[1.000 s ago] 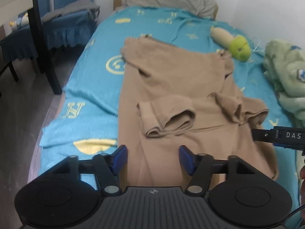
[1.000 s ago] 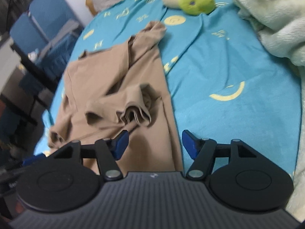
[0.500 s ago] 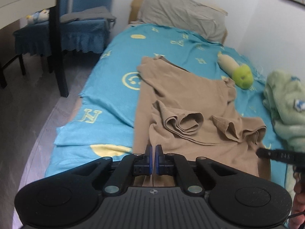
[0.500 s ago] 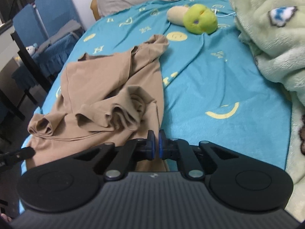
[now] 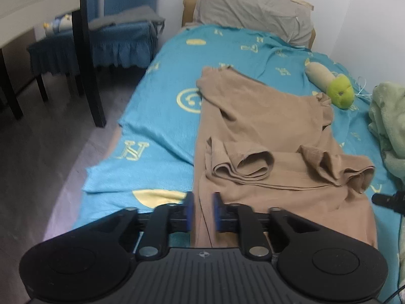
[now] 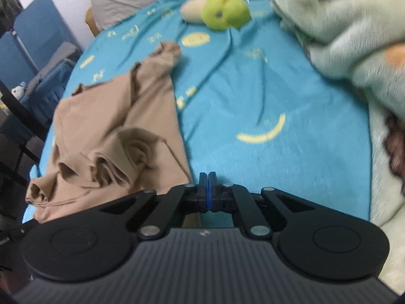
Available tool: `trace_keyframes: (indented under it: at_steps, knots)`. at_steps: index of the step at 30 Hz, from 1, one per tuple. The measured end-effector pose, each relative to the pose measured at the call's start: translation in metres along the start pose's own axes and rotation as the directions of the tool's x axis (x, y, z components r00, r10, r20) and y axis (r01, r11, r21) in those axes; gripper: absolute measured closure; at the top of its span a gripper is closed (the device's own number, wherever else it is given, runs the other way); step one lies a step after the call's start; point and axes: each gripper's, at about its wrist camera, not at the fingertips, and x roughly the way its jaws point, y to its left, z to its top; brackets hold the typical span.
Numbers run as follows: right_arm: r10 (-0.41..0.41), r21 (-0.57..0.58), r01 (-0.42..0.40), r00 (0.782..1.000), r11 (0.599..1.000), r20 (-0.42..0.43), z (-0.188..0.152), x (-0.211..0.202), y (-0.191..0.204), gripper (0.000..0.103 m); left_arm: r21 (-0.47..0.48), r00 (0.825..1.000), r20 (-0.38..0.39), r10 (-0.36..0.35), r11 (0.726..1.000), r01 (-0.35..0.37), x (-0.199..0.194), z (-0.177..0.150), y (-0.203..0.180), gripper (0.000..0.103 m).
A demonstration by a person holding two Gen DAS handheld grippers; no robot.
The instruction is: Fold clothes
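A bed with a blue sheet [image 5: 162, 126] is seen in a small room, and a tan shirt [image 5: 253, 116] is spread along its middle, with the neck end far off and the bottom edge close to both claws. Two sleeves [image 5: 243, 162] are laid in over the body of the shirt, and their ends are bunched up, not flat. The left claw [image 5: 203, 210] is held at the near left edge of the shirt with its pads a little apart; tan cloth is seen in the gap, but it cannot be told if it is gripped. The right claw [image 6: 208, 192] is pressed together just beside the near right edge, and no cloth is seen between its pads. It is judged that the bottom edge is being worked on for a fold up toward the neck. For this to be done well, both near corners should be gripped at the same height, the edge should be kept straight and tight between the claws, and the bunched sleeves should be flattened so no lump is folded in. A green toy [image 5: 339, 93] and a fluffy blanket [image 5: 387, 116] lie to the right, well apart from the shirt, and a pillow [image 5: 253, 7] is at the head.
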Motion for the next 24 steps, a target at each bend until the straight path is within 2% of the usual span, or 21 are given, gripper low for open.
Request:
trace_keyframes:
  at_steps: [1,4,6,8,10,11,12,13,17,19,20,22,24]
  knots:
    - [0.007,-0.001,-0.007,1.0,1.0,0.015,0.001,-0.006,0.001,0.1,-0.002,1.0,0.006,-0.009,1.0,0.009,-0.009,0.0,-0.001,0.058]
    - [0.084,0.043,-0.085,0.996,0.995,0.03,0.003,-0.027,-0.001,0.098,-0.024,0.997,0.038,-0.064,0.998,0.065,-0.04,-0.002,-0.006,0.04]
    - [0.167,0.091,-0.169,0.986,0.981,0.029,0.0,-0.044,-0.004,0.097,-0.066,0.991,0.051,-0.127,0.989,0.131,-0.057,-0.008,-0.009,0.034]
    - [0.24,0.137,-0.238,0.971,0.962,0.001,-0.006,-0.055,-0.006,0.096,-0.146,0.976,0.045,-0.212,0.965,0.216,-0.064,-0.018,-0.01,0.028]
    - [0.298,0.208,-0.286,0.954,0.936,-0.03,-0.014,-0.055,-0.008,0.086,-0.228,0.962,-0.01,-0.274,0.937,0.264,-0.061,-0.029,-0.013,0.024]
    - [0.325,0.246,-0.306,0.945,0.92,-0.044,-0.018,-0.054,-0.009,0.058,-0.265,0.954,-0.041,-0.299,0.923,0.278,-0.058,-0.034,-0.014,0.024]
    - [0.353,0.284,-0.324,0.934,0.903,-0.056,-0.022,-0.053,-0.01,0.022,-0.304,0.947,-0.068,-0.313,0.911,0.28,-0.054,-0.039,-0.014,0.023]
    - [0.381,0.321,-0.341,0.922,0.883,-0.068,-0.026,-0.052,-0.011,0.011,-0.343,0.94,-0.094,-0.328,0.897,0.279,-0.05,-0.043,-0.013,0.022]
    - [0.492,0.469,-0.394,0.865,0.79,-0.101,-0.043,-0.049,-0.016,0.012,-0.483,0.918,-0.157,-0.364,0.839,0.25,-0.023,-0.059,-0.003,0.022]
    - [0.544,0.549,-0.405,0.832,0.731,-0.109,-0.053,-0.042,-0.018,0.011,-0.58,0.91,-0.167,-0.379,0.784,0.221,-0.007,-0.068,0.009,0.022]
    - [0.567,0.596,-0.403,0.816,0.694,-0.109,-0.058,-0.034,-0.019,0.012,-0.629,0.905,-0.16,-0.393,0.748,0.213,0.001,-0.071,0.016,0.022]
    - [0.583,0.659,-0.386,0.807,0.645,-0.098,-0.066,-0.02,-0.019,0.012,-0.692,0.914,-0.085,-0.397,0.684,0.232,0.01,-0.074,0.029,0.022]
    - [0.59,0.713,-0.365,0.803,0.599,-0.085,-0.073,-0.007,-0.02,0.012,-0.731,0.931,-0.028,-0.365,0.643,0.23,0.01,-0.075,0.037,0.022]
